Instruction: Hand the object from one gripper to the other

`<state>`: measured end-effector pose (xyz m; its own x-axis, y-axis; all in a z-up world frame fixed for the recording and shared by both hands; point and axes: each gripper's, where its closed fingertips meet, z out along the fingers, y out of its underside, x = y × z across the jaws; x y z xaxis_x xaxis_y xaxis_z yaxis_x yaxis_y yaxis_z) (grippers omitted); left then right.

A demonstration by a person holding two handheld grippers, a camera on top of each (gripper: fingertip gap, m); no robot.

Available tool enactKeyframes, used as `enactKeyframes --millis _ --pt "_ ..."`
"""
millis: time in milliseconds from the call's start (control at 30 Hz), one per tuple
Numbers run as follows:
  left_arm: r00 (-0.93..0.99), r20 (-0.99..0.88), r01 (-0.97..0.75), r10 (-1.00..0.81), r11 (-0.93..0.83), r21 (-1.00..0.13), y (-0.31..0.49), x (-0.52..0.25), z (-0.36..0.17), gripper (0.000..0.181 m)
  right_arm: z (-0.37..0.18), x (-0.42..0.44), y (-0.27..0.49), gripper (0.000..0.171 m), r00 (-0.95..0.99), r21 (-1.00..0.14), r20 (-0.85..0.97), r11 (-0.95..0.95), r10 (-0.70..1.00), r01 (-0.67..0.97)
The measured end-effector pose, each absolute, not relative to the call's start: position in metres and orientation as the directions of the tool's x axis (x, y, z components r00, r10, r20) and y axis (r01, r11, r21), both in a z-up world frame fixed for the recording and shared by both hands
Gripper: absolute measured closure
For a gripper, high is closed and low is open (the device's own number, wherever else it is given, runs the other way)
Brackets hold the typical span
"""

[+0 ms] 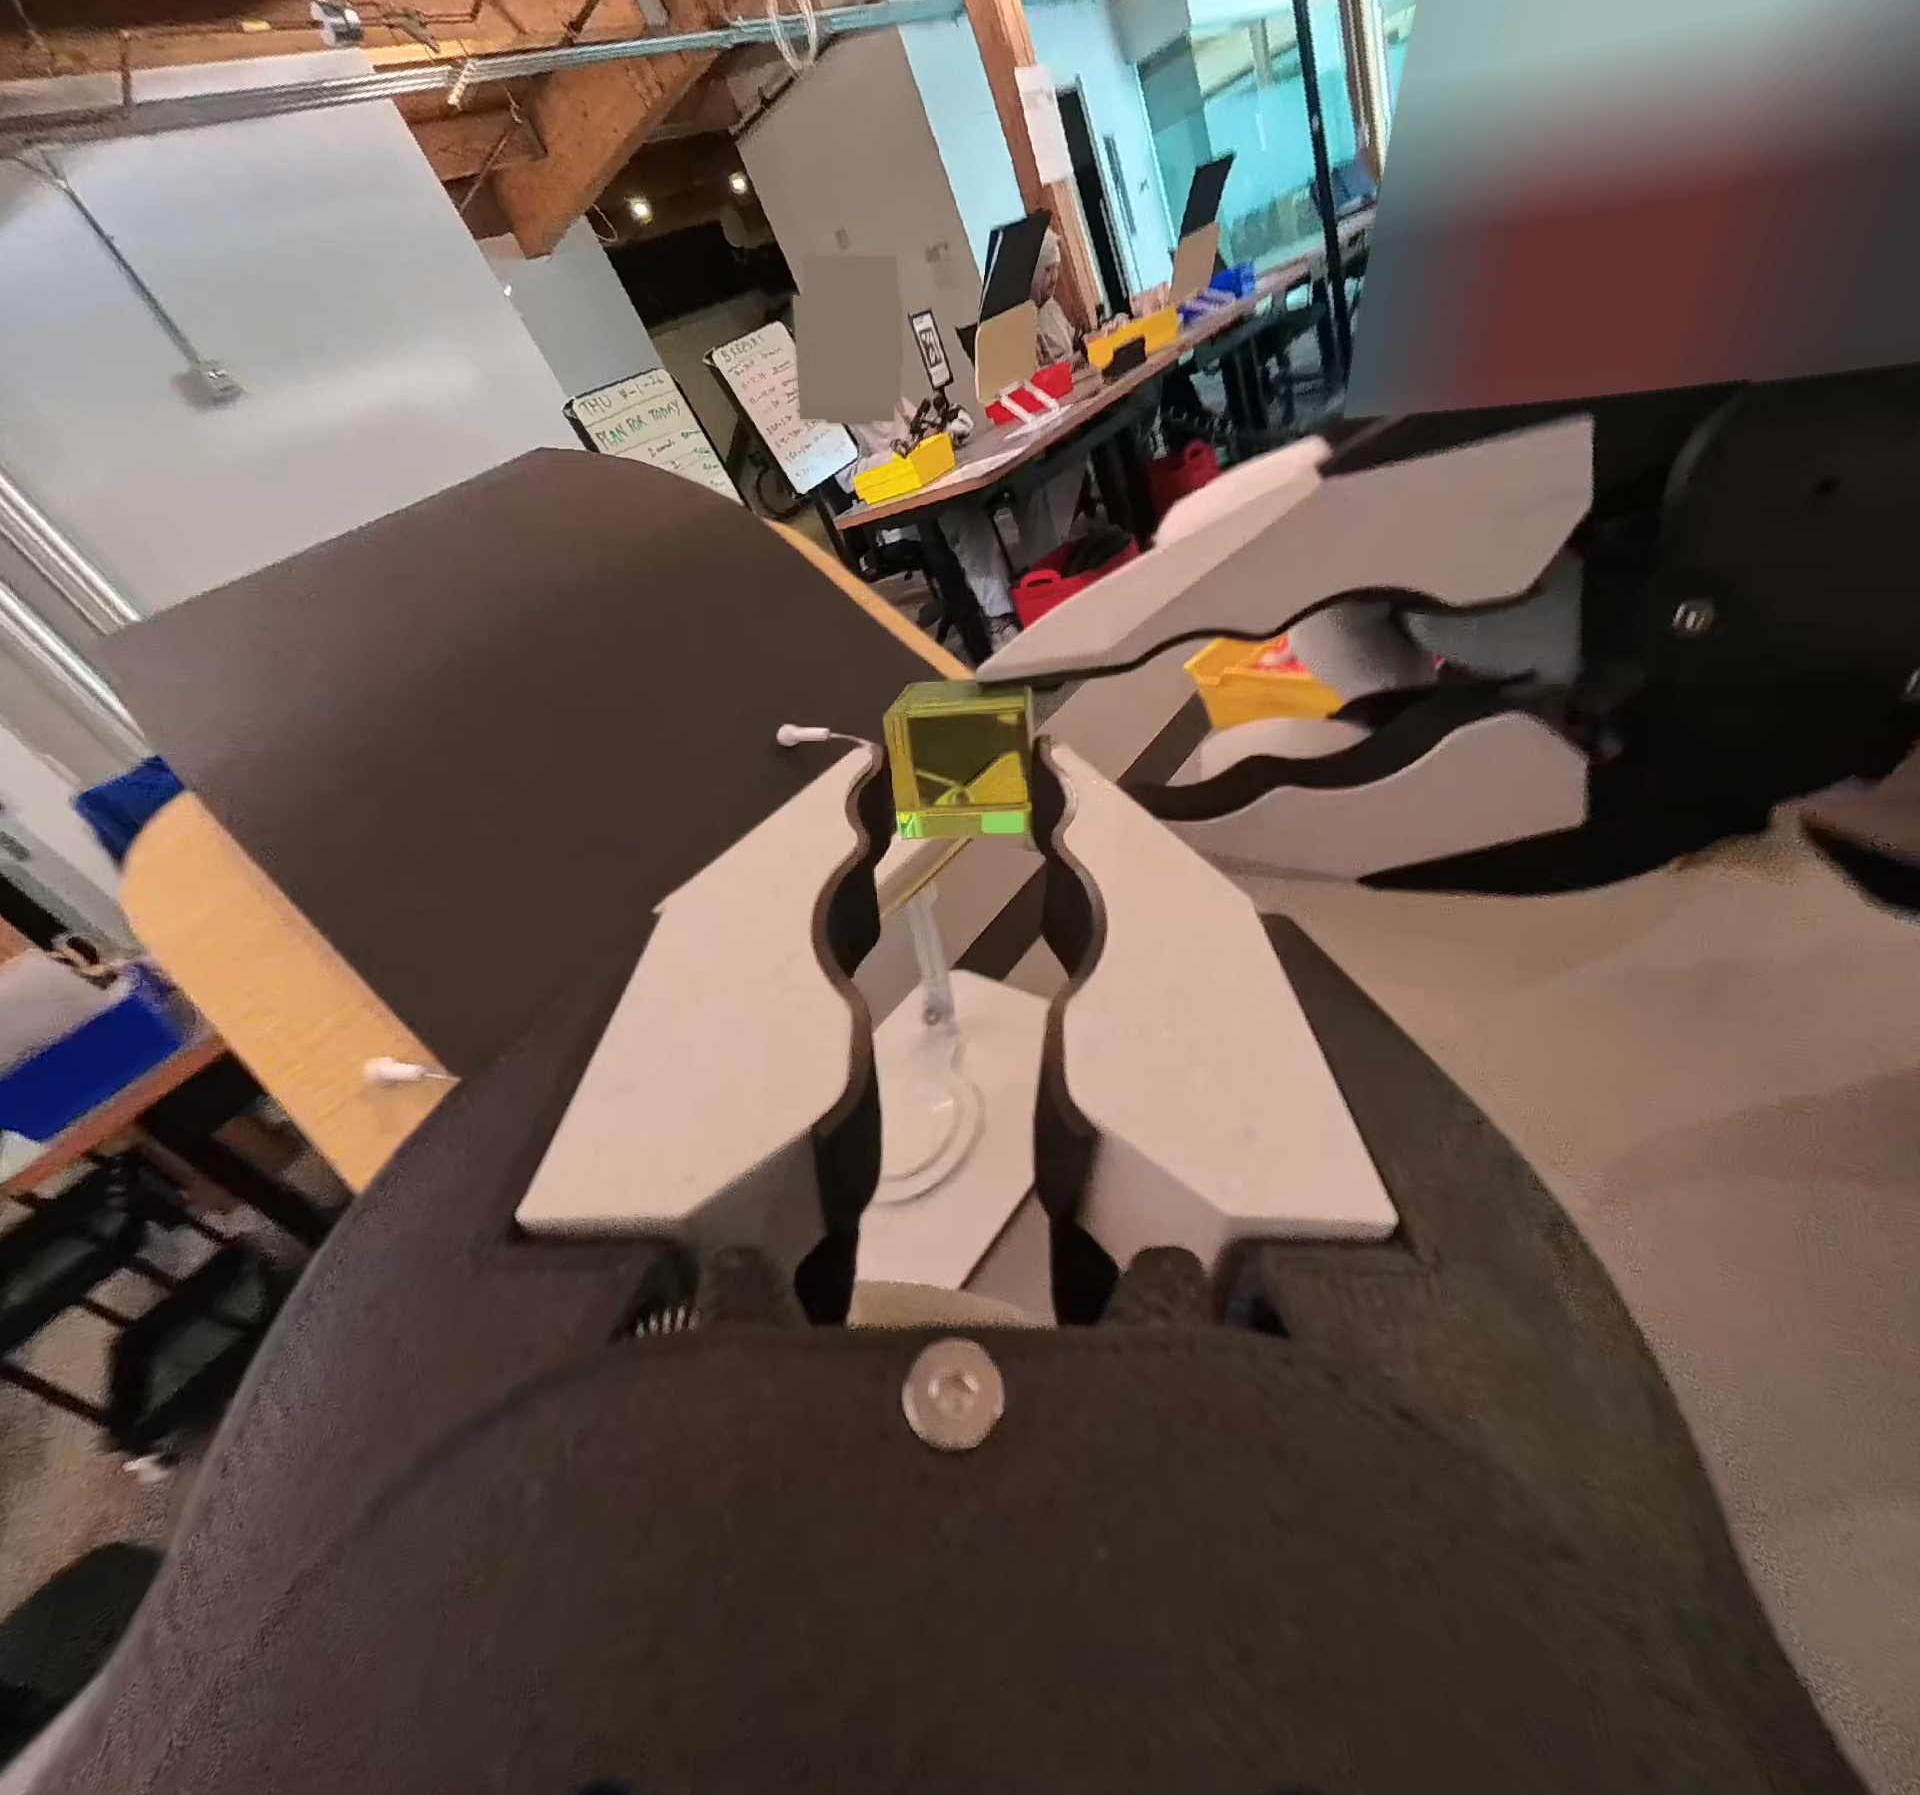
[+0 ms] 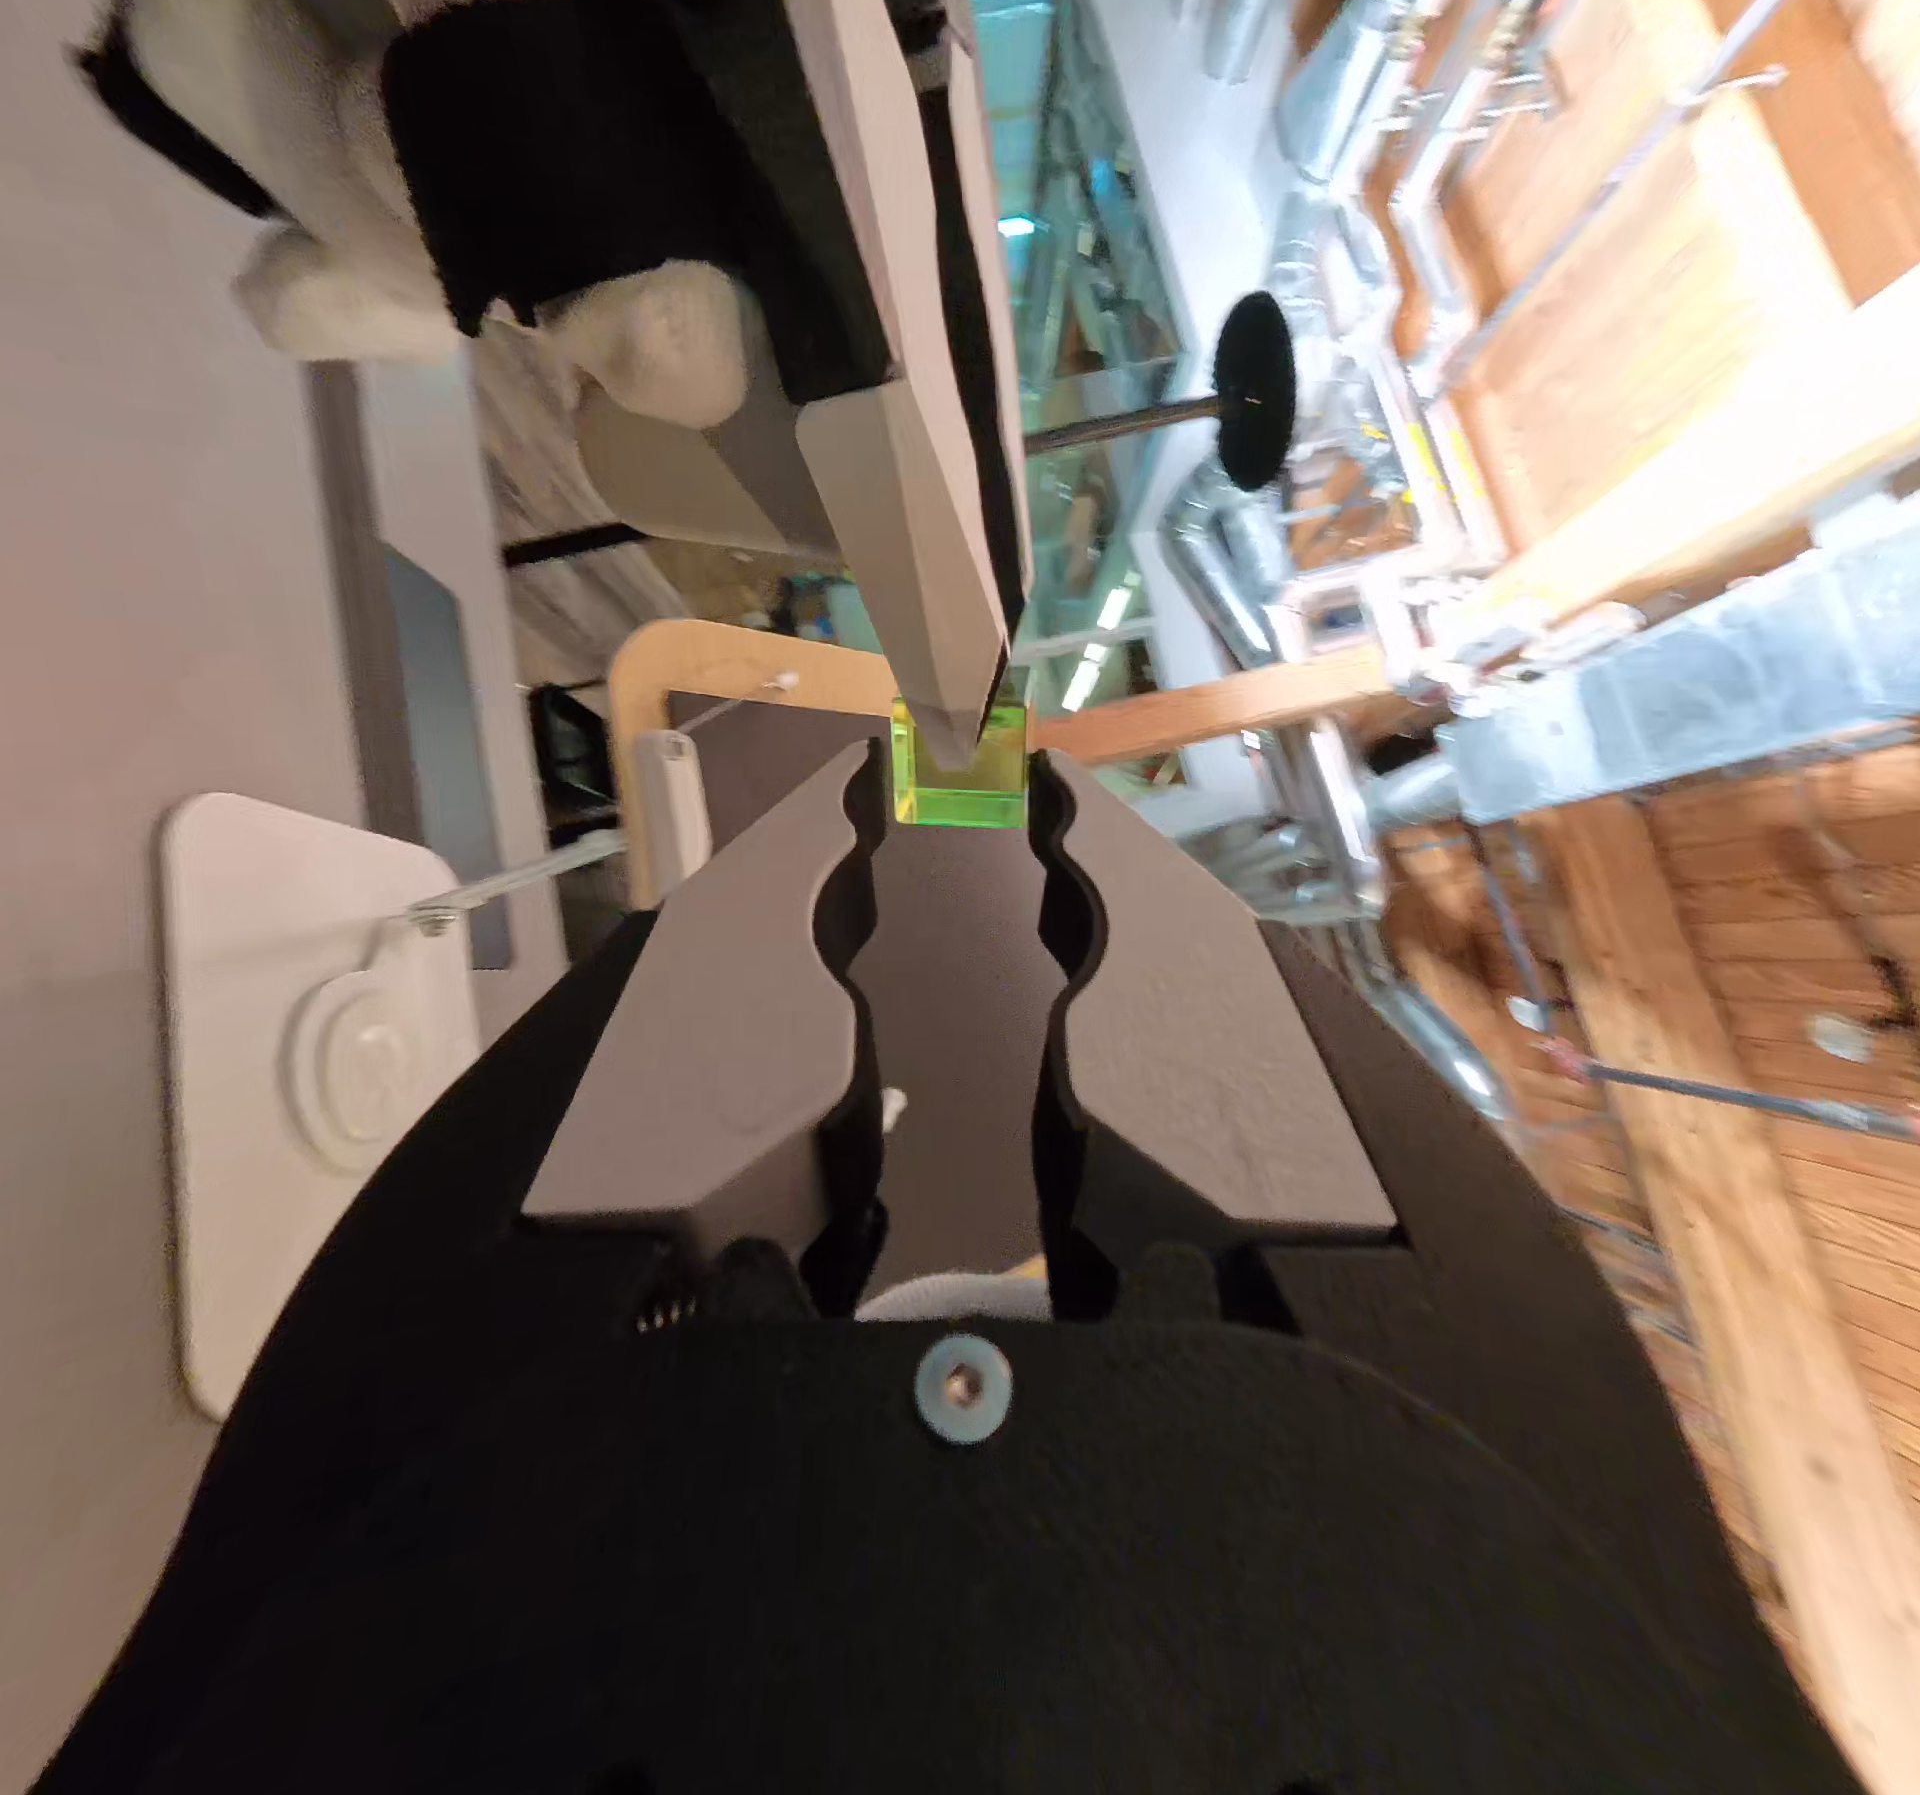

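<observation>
The left tool (image 1: 961,769) pinches a clear yellow-green cube (image 1: 961,763) at its tips; the right tool (image 2: 951,769) closes around the cube from the side.

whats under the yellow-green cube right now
The yellow-green cube sits in the air, pinched at the left gripper tips. Below it lie a white base plate with a clear arm on the table. The cube's underside is hidden.
</observation>
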<state>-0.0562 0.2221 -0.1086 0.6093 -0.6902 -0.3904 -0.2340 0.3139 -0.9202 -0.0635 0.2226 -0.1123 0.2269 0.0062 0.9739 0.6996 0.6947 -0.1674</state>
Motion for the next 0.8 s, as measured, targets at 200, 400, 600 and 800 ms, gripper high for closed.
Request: enactKeyframes --millis 200,400,600,800 --pt "0.487 -0.597 -0.357 -0.638 0.478 -0.802 0.204 -0.051 -0.114 0.157 -0.125 -0.048 0.211 0.131 0.219 -0.545 0.831 0.666 0.511 0.51" --pt "0.348 -0.463 -0.104 -0.815 0.457 -0.883 0.172 -0.038 -0.107 0.157 -0.105 -0.039 0.181 0.137 0.146 -0.854 0.52 0.516 0.842 0.068" --pt "0.242 -0.366 0.062 -0.899 0.39 -0.919 0.157 -0.036 -0.104 0.157 -0.107 -0.047 0.161 0.145 -0.013 -0.922 0.379 0.376 0.925 -0.087" --pt "0.237 -0.347 0.101 -0.907 0.378 -0.92 0.156 -0.039 -0.101 0.156 -0.104 -0.049 0.159 0.147 -0.027 -0.93 0.35 0.343 0.937 -0.134"
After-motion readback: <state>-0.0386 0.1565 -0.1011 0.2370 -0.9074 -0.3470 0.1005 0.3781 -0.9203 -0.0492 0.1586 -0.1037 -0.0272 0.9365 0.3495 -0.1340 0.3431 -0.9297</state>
